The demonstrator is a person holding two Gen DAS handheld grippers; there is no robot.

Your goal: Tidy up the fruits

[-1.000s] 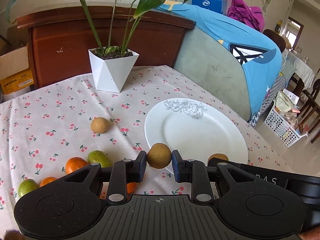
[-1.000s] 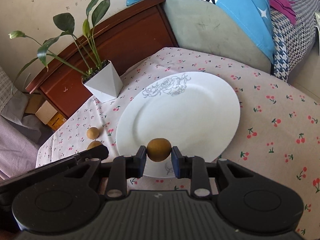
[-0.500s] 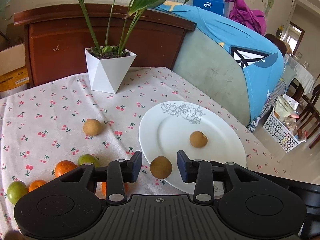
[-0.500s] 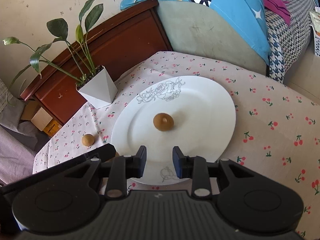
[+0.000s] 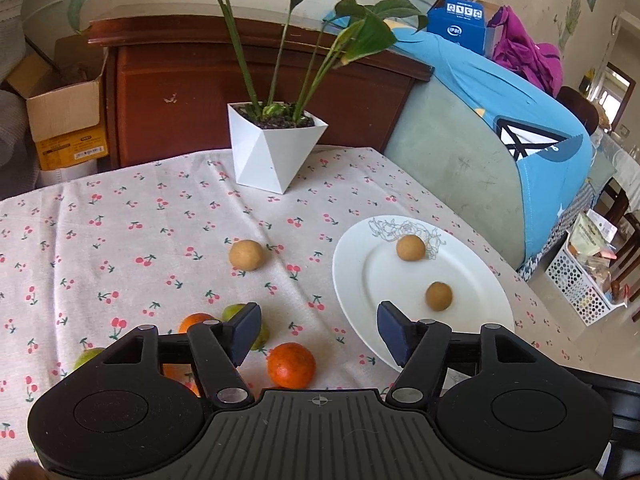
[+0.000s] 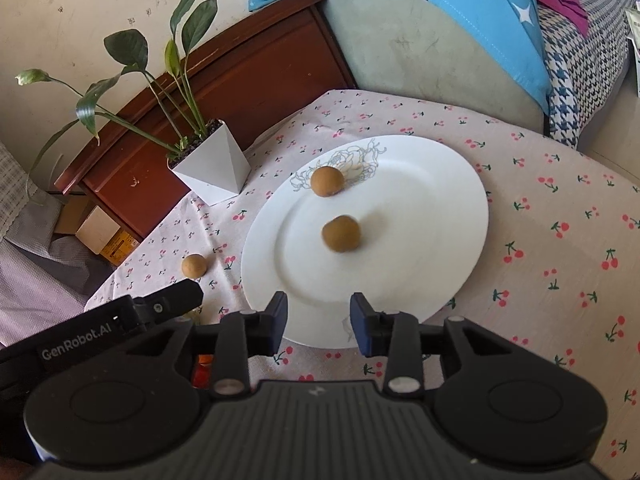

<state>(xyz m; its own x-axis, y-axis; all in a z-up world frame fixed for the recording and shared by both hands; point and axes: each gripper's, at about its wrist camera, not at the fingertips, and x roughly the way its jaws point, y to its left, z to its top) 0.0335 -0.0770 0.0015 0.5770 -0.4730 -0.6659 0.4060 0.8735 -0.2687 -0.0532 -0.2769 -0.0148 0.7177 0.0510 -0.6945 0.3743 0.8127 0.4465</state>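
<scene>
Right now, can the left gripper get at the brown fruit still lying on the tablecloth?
Probably yes. The left gripper is empty, jaws opening, and the brown fruit sits alone on bare cloth ahead of it, left of the plate; nothing blocks the way.

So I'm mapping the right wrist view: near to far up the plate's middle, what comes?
right gripper, near plate rim, nearer brown fruit, farther brown fruit, rose print, cloth, sofa.

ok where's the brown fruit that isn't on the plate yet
The loose brown fruit lies on the cherry tablecloth, left of the white plate in the left wrist view, in front of the white plant pot.
</scene>
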